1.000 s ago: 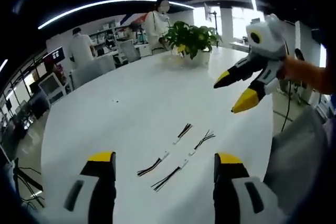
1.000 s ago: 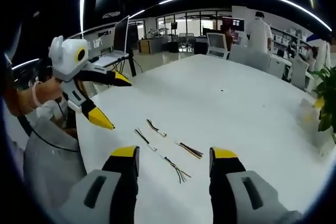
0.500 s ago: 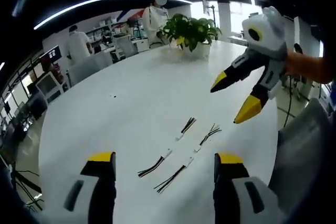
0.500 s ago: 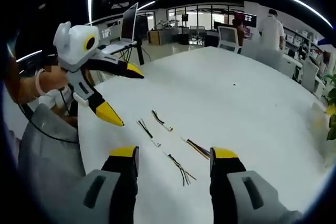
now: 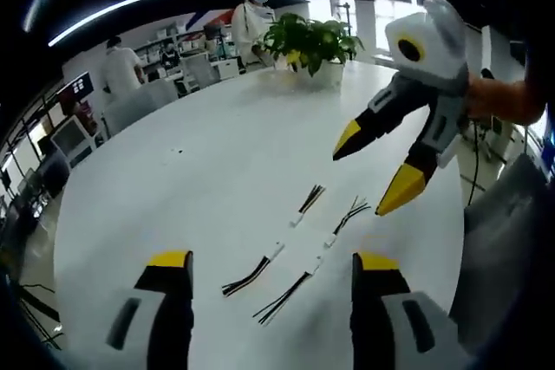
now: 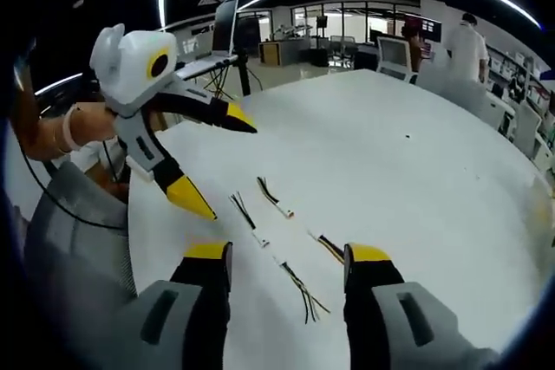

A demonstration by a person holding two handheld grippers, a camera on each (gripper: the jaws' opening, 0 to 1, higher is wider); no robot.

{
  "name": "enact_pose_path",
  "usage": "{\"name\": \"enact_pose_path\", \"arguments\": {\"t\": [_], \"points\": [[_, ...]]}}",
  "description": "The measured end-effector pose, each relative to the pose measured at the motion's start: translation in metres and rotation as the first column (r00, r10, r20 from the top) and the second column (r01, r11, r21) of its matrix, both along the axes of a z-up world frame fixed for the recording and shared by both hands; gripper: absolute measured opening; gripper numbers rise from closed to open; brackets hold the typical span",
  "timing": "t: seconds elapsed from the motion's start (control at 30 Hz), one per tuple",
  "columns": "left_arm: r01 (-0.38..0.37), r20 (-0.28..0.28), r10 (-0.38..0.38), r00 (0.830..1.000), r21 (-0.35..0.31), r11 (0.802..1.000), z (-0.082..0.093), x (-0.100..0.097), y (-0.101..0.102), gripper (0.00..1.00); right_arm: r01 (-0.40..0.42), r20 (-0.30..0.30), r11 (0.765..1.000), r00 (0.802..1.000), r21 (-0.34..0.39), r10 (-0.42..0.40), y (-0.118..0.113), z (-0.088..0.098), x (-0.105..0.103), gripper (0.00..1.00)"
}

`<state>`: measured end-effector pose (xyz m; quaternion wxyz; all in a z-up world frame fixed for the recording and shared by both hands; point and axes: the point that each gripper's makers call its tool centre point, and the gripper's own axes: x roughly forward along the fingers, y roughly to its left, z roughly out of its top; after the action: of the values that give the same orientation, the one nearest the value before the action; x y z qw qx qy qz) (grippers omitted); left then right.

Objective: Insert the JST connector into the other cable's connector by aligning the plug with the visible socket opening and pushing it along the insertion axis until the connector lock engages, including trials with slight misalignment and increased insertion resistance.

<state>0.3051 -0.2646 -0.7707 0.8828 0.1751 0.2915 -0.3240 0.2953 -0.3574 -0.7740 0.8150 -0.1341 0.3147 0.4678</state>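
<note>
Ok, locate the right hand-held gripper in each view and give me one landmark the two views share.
Left gripper view: the right hand-held gripper enters from the upper right, jaws open, above the white table.
Right gripper view: the right hand-held gripper rises from the bottom edge, jaws open and nothing between them.
Shared landmark: the four short cables lying on the table.

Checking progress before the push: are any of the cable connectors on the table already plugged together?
Apparently unplugged: four cable pieces lie apart on the white table, with bare table between their white ends. Both claws hover open, holding nothing.
</note>
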Motion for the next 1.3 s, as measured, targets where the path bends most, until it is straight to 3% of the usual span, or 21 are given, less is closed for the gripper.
{"name": "enact_pose_path", "arguments": {"t": [0.4, 0.53, 0.9, 1.03, 1.3], "points": [[0.032, 0.000, -0.032, 0.999, -0.004, 0.999, -0.007, 0.014, -0.003, 0.70, 0.008, -0.002, 1.000, 1.000, 0.005, -0.008, -0.004, -0.006, 0.013, 0.48], [0.079, 0.016, -0.079, 0.997, 0.005, 0.997, -0.008, 0.017, -0.005, 0.60, 0.005, 0.005, 1.000, 1.000, -0.001, -0.005, -0.003, -0.009, 0.019, 0.47], [0.093, 0.000, -0.093, 0.996, 0.001, 0.996, -0.016, 0.023, -0.006, 0.60, -0.044, 0.018, 0.999, 0.999, -0.021, 0.044, -0.002, -0.019, 0.025, 0.43], [0.128, 0.009, -0.128, 0.992, -0.023, 0.991, -0.016, 0.024, -0.010, 0.52, -0.050, 0.014, 0.998, 0.999, -0.023, 0.050, -0.001, -0.023, 0.028, 0.41], [0.159, 0.014, -0.159, 0.987, -0.029, 0.987, -0.022, 0.030, -0.011, 0.48, -0.073, 0.040, 0.997, 0.996, -0.012, 0.074, 0.001, -0.025, 0.035, 0.37]]}}
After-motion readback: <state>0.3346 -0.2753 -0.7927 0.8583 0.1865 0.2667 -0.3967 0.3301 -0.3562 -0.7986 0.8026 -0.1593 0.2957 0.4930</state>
